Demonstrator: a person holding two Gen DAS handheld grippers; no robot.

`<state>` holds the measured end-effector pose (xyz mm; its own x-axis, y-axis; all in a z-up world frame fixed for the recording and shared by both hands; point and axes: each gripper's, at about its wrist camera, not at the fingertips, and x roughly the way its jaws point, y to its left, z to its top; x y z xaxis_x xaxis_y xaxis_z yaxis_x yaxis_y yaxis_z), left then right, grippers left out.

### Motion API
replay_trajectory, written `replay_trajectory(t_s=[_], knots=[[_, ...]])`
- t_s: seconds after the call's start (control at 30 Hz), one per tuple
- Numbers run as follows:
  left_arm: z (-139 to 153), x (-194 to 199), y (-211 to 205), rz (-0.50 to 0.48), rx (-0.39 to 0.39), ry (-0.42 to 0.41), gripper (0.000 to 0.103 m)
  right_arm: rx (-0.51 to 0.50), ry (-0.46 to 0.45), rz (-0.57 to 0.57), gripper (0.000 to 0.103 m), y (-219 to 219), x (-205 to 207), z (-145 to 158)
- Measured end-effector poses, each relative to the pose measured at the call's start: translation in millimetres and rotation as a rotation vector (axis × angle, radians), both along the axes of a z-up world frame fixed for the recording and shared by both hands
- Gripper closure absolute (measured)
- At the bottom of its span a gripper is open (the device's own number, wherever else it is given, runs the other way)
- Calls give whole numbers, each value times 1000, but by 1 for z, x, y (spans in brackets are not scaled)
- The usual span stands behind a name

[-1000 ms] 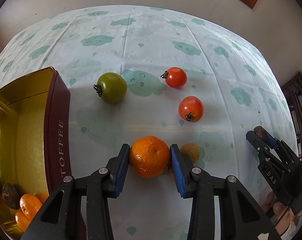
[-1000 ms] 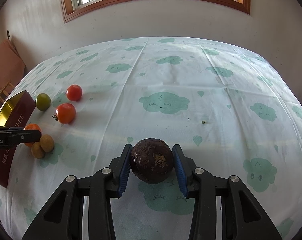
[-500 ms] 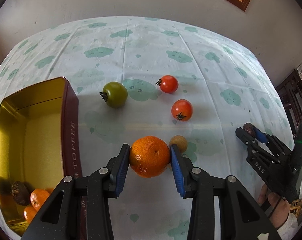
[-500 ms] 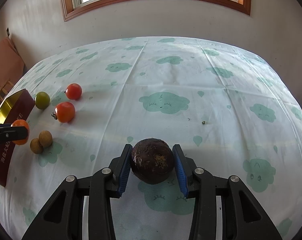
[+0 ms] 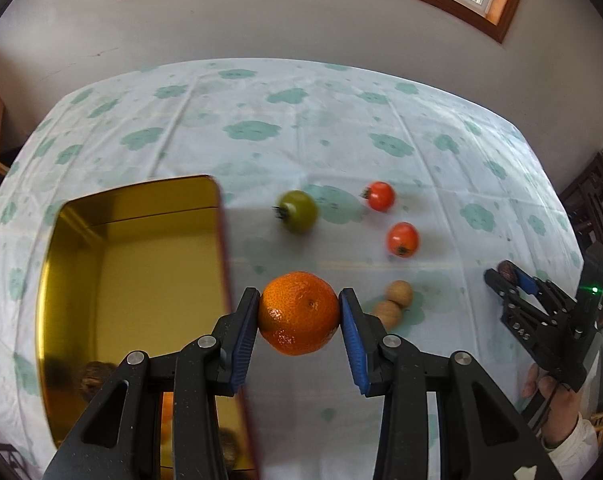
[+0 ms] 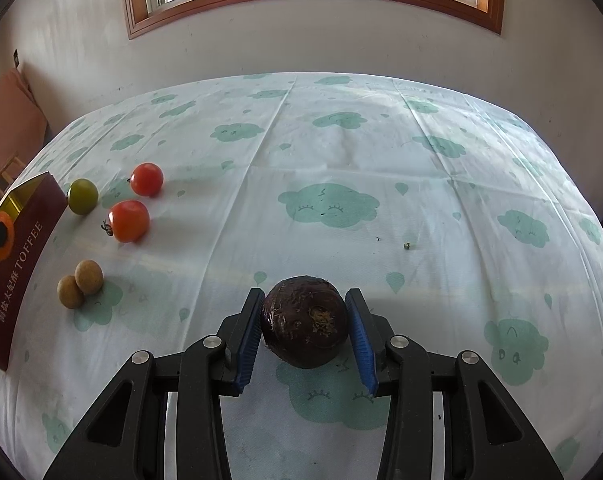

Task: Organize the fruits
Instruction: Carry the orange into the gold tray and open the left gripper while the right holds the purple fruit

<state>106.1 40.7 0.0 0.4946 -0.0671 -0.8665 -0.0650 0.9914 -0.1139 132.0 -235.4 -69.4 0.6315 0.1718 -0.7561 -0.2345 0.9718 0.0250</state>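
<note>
A: Is the fruit job almost done?

B: Not yet, I think. The shiny gold tin box with dark red sides [image 5: 133, 280] has a few fruits in its near corner, an orange one and a dark one, but they are hard to see. Lots of fruit sits on the pale tablecloth with green clouds [image 6: 341, 152].

A: Which ones are left?

B: A round green tomato [image 5: 297, 211], two red tomatoes [image 5: 402, 239], and two small tan round fruits [image 5: 393, 303] touching each other. They lie right of the box.

A: What are the claws doing?

B: The left claw [image 5: 299, 314] squeezes a bumpy, shiny orange mandarin [image 5: 299, 312] between its blue pads. It hangs in the air just beside the box's right wall. The right claw [image 6: 304, 322] grips a rough dark brown round fruit [image 6: 304, 320], well to the right of the box, close over the cloth.

A: So what comes next?

B: Probably the mandarin goes in the box.
</note>
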Motion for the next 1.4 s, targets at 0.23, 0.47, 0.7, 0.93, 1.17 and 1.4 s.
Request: replay_trajectory(t_s=[0.23,0.47,0.7,0.93,1.17,1.4], knots=[[-1,-5,40,77,36,8,67,-3,0,0,59,1,0,0],[-7,-9,78,152,37,25,67,-6,0,0,59,1,0,0],[-19,-9,102,202,62,54,67,-8,0,0,59,1,1,0],[-34,-9,118,224,77,87,66,-11,-1,0,59,2,0,0],[-45,-11,126,234,90,109,66,-14,-1,1,59,2,1,-1],[-53,-12,123,224,91,128,66,-15,-1,1,59,2,1,0]])
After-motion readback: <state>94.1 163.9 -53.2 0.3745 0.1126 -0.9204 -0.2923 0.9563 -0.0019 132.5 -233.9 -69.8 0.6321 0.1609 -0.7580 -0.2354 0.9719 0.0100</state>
